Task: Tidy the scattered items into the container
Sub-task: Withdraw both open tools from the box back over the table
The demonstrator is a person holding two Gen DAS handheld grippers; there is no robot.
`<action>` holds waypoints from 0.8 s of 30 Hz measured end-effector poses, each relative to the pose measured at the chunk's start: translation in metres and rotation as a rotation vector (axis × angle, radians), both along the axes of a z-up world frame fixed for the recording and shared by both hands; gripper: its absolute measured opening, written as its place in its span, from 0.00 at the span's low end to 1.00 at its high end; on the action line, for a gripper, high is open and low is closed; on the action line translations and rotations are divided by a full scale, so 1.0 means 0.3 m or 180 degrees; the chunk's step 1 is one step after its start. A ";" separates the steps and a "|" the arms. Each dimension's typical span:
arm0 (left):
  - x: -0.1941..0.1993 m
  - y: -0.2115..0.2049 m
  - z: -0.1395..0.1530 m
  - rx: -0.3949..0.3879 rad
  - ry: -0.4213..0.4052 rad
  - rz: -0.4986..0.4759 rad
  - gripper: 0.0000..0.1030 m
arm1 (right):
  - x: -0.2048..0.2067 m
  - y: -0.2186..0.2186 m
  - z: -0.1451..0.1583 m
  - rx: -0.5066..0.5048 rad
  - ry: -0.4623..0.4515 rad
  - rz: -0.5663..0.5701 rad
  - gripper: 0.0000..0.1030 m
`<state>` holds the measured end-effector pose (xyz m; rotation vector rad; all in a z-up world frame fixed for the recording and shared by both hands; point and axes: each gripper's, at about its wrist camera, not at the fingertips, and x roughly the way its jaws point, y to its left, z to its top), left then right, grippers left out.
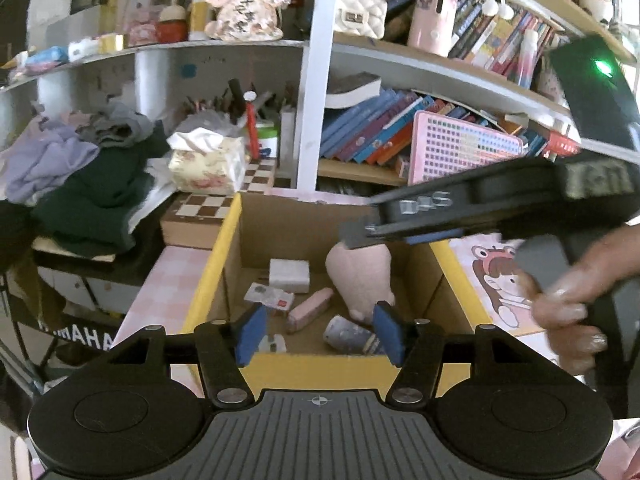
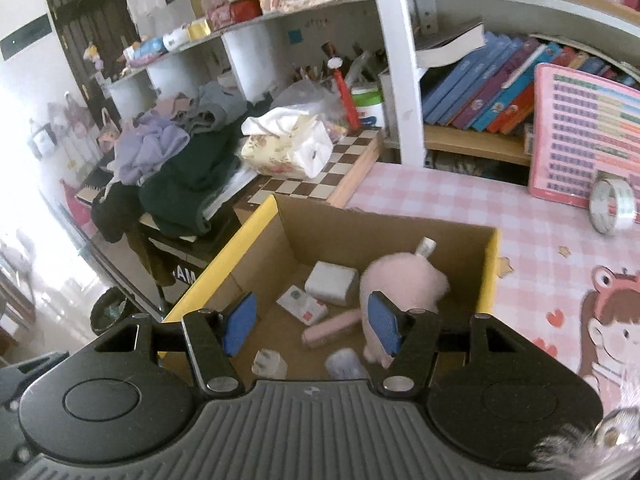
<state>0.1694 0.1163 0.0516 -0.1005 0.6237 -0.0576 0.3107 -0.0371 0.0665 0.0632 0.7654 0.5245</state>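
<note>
A cardboard box (image 1: 216,268) with yellow rim stands on the pink checked table; it also shows in the right wrist view (image 2: 256,248). Inside lie a pink plush toy (image 1: 360,272) (image 2: 400,284), a white block (image 1: 289,276) (image 2: 332,282), a pink bar (image 1: 310,308) (image 2: 332,330), a small card packet (image 1: 268,296) (image 2: 302,306) and a purple-grey pouch (image 1: 352,334) (image 2: 346,364). My left gripper (image 1: 320,332) is open and empty at the box's near edge. My right gripper (image 2: 310,326) is open and empty above the box; from the left wrist view it (image 1: 360,236) hangs over the plush.
A tape roll (image 2: 612,204) and a pink chart board (image 2: 580,136) stand at the table's back right. A tissue box (image 2: 288,148) sits on a chequered board (image 2: 320,184) left of the box. Clothes pile (image 2: 172,160) lies further left. Bookshelves (image 1: 384,132) rise behind.
</note>
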 end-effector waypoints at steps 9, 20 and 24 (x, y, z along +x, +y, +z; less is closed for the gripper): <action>-0.142 0.022 0.012 -0.0021 -0.0077 0.0008 0.64 | -0.222 -0.115 -0.002 -0.0103 -0.0178 -0.0217 0.59; -0.249 0.004 -0.043 -0.0044 0.0039 -0.0084 0.65 | -0.471 -0.166 -0.081 -0.0447 -0.0384 -0.0402 0.60; -0.281 -0.015 -0.070 0.0016 0.0113 -0.0117 0.70 | -0.551 -0.172 -0.118 -0.0563 -0.0416 -0.0466 0.61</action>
